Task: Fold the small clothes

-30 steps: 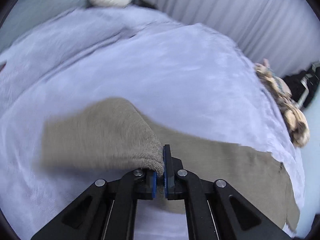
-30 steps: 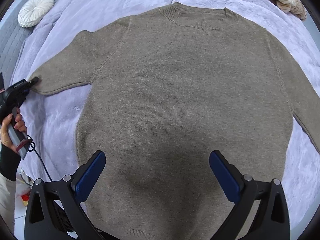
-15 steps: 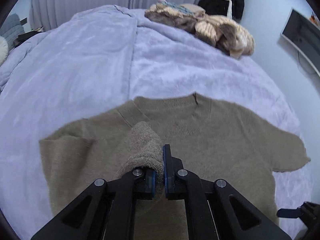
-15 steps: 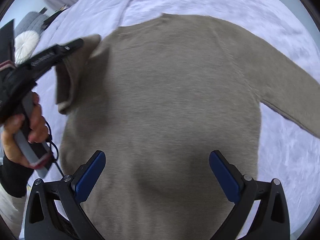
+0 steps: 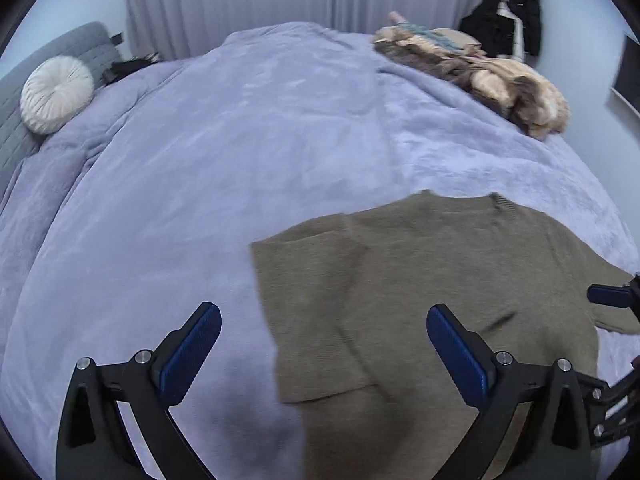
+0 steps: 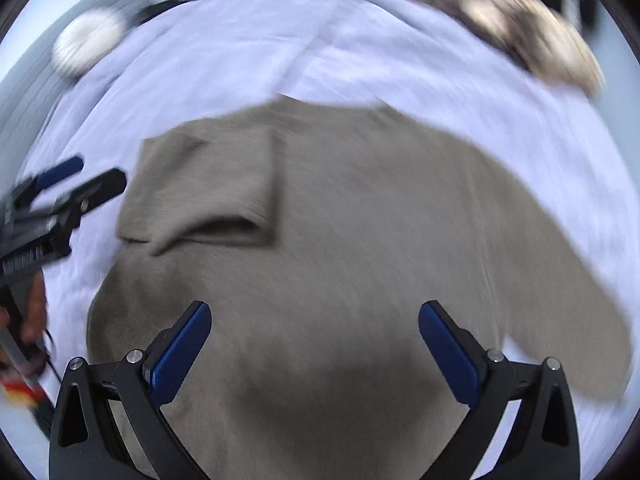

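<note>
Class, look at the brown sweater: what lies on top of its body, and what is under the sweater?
One sleeve lies folded across the sweater. Under it is the lilac blanket; the part it covers is hidden.

Count: 1 brown sweater [image 5: 420, 280] on 1 bed [image 5: 240, 152]. 2 grippers: left gripper [image 5: 324, 352], right gripper [image 6: 316, 348]. 1 round white cushion [image 5: 56, 94]. 1 pile of clothes [image 5: 500, 80] at the far bed edge, items inside not countable. 1 dark coat [image 5: 504, 12] hanging. 1 hand [image 6: 34, 308].
</note>
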`<act>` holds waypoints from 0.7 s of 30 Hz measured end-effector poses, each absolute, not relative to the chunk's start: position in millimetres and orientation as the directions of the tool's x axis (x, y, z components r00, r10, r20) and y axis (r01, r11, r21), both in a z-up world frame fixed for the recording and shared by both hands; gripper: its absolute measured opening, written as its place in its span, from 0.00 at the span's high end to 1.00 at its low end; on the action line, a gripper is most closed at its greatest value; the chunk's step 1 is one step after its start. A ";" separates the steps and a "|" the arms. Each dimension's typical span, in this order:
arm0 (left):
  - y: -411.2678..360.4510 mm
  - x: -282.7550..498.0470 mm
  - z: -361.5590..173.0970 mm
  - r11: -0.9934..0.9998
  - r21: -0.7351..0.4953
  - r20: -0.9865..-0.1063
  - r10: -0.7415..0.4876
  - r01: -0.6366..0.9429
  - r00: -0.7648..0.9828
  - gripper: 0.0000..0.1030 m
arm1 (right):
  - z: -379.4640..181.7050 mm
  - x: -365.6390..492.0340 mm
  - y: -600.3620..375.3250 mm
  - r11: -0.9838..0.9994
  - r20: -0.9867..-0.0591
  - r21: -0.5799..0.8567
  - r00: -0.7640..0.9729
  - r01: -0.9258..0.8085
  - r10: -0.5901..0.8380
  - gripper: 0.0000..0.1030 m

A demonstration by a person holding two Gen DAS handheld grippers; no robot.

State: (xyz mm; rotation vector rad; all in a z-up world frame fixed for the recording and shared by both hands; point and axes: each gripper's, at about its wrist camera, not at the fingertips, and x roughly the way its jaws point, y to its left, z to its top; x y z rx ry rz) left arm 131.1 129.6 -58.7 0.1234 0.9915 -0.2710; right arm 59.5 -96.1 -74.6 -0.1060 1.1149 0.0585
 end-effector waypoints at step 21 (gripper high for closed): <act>152.4 204.9 -138.6 0.984 -0.075 -0.930 -0.128 0.163 0.345 0.04 | -167.5 56.9 -244.3 0.501 -0.734 0.663 0.613 0.556 0.292 0.86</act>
